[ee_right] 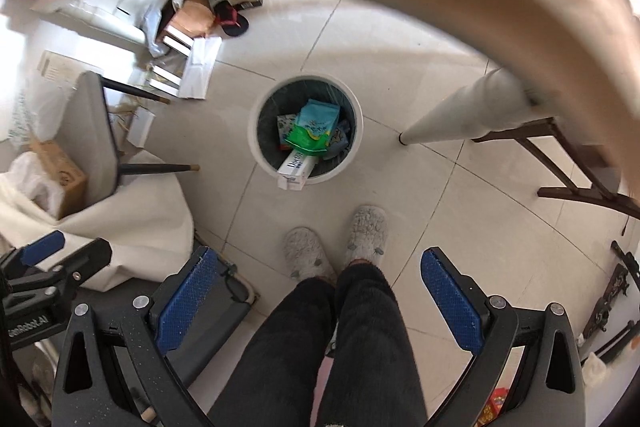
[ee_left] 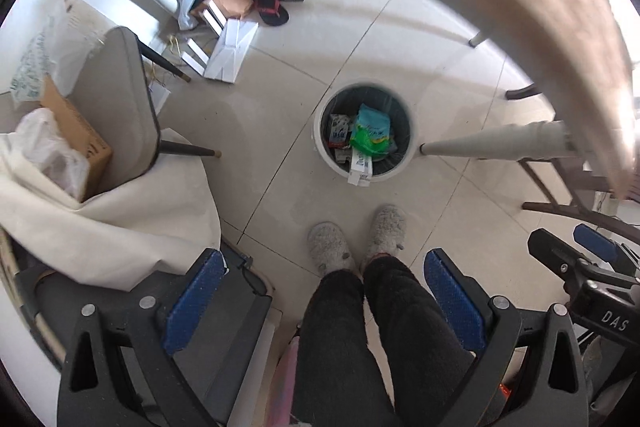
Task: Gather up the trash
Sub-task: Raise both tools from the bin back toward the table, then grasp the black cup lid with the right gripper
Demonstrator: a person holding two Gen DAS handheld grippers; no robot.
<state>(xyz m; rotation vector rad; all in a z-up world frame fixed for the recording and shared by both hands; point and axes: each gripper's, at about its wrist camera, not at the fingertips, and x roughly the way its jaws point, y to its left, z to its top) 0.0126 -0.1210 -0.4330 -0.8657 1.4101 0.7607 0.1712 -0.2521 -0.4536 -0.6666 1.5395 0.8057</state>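
Blue-padded fingers (ee_left: 196, 301) of the left gripper (ee_left: 324, 303) are standing wide apart with nothing between them, framing the person's dark trouser legs (ee_left: 360, 339) and grey slippers (ee_left: 330, 247) just below. Beside it, the right gripper (ee_right: 324, 301) is likewise spread and holding nothing.

Straight ahead of both tools, beyond the slippers, the white trash bin (ee_right: 256, 143) is sitting on the tiled floor, already holding a green-and-teal packet (ee_right: 314, 129) and a white carton (ee_right: 296, 169) that is poking over the near rim. Judging by this, a drop seems finished and a new pickup is coming.

Far ahead and to the left of the grippers, a clutter of boxes and papers (ee_left: 228, 15) is lying against the wall, well apart from the bin, with a white folded sheet (ee_left: 230, 51) nearest. Reaching it would call for stepping past the chair leg (ee_left: 188, 149) on the left and lowering one open tool over a single piece. Whether those items count as trash is only a guess.
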